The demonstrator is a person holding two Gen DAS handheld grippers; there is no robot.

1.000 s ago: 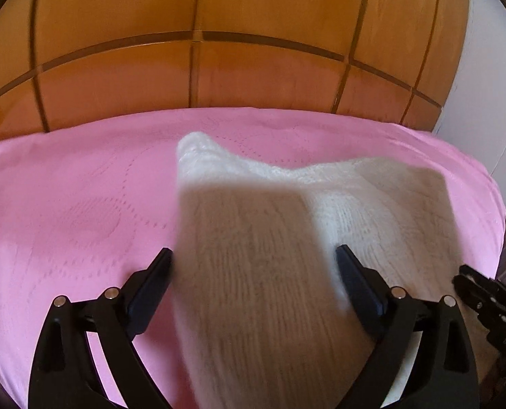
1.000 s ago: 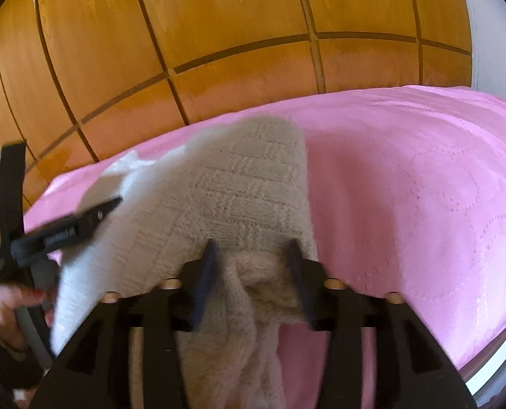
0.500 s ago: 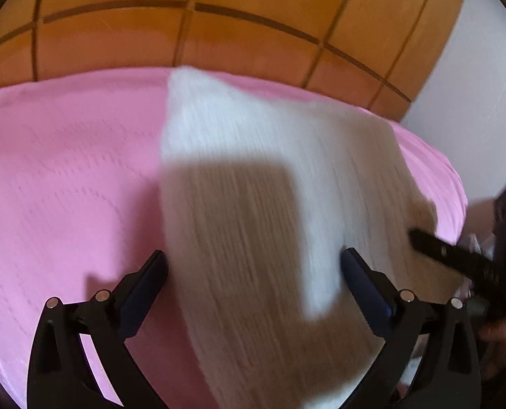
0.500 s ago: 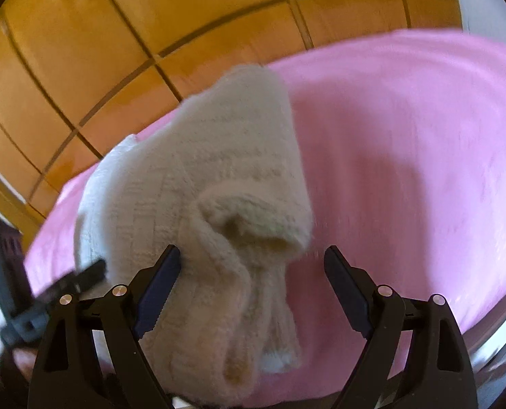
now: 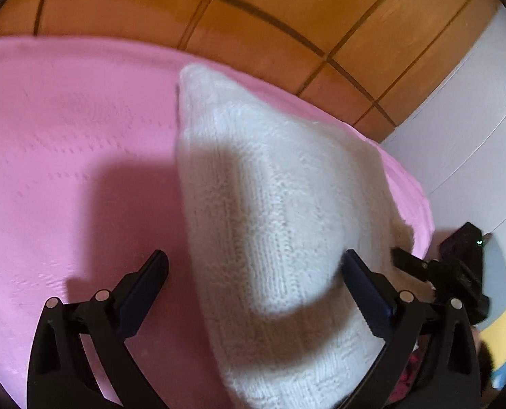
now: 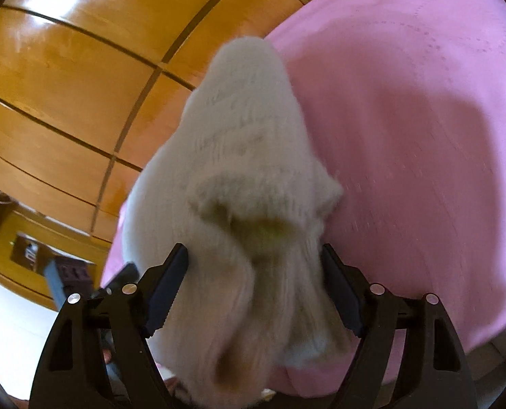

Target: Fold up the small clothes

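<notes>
A cream knitted garment [image 5: 270, 225] lies folded over on the pink bedspread [image 5: 65, 156]. My left gripper [image 5: 256, 279] is open, its fingers on either side of the garment's near end. In the right wrist view the garment [image 6: 239, 156] is bunched, with a rolled cuff [image 6: 263, 211] facing the camera. My right gripper [image 6: 254, 284] is open around that bunched end, and its fingertip also shows in the left wrist view [image 5: 406, 259] at the garment's right edge.
A wooden panelled headboard [image 5: 253, 17] runs behind the bed. A white wall [image 5: 474, 129] is at the right. A wooden bedside cabinet [image 6: 31, 255] stands left of the bed. The bedspread [image 6: 423, 136] extends to the right.
My right gripper has opened and let go of the garment's bunched end. Both cameras have tilted and shifted. The left gripper stays open around the garment.
</notes>
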